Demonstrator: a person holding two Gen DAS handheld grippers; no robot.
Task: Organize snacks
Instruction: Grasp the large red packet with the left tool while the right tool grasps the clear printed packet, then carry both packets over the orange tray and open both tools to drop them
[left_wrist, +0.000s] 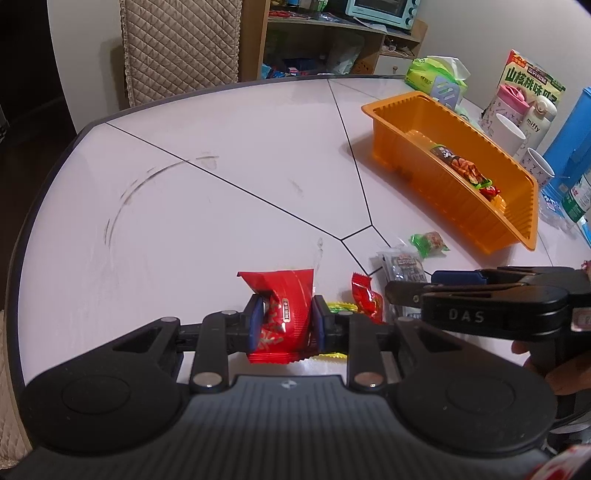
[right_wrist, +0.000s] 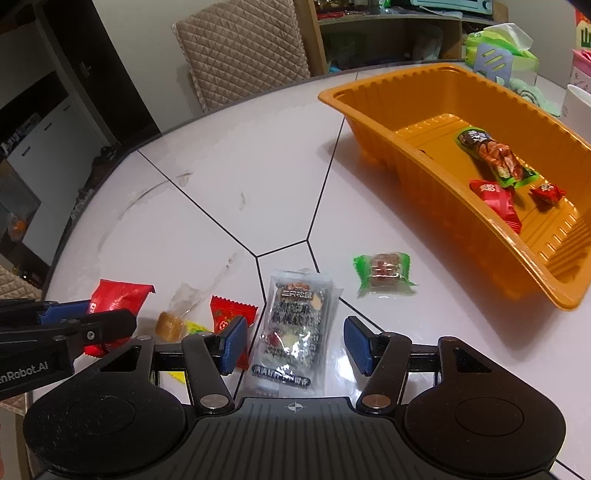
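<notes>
Left gripper (left_wrist: 284, 325) — jaws closed on a red snack packet (left_wrist: 286, 314), blue pads pressed to both of its sides; the packet sits at the near part of the white table (left_wrist: 221, 147); whether it is lifted clear of the surface cannot be told.

Right gripper (right_wrist: 293, 347) — jaws wide apart, gripping nothing; between the fingers, on the table, lies a grey-and-clear snack sachet (right_wrist: 291, 332) with dark print, lengthwise along the fingers, touching neither blue pad.

Loose snacks on the table: a small red wrapped sweet (right_wrist: 231, 314) just left of the sachet, partly behind the right gripper's left pad; a brown sweet in clear wrap (right_wrist: 171, 323) beside it; a yellow-green wrapper (right_wrist: 194, 326) showing at its edge; a green-ended wrapped candy (right_wrist: 384, 273) to the sachet's right, between it and the tray.

Orange plastic tray (right_wrist: 369, 96) — ribbed walls, standing on the right of the table, well apart from both grippers; inside it: a long brown-and-green snack stick (right_wrist: 491, 153), a red packet (right_wrist: 496, 201) against the near wall, and a small red sweet (right_wrist: 548, 194) beside that.

Behind the tray: a green tissue pack (left_wrist: 436, 72), a green snack box (left_wrist: 532, 81), white cups (left_wrist: 511, 131), a blue box (left_wrist: 572, 136); beyond the table, a quilted chair back (right_wrist: 240, 44) and wooden shelves (left_wrist: 332, 26).
</notes>
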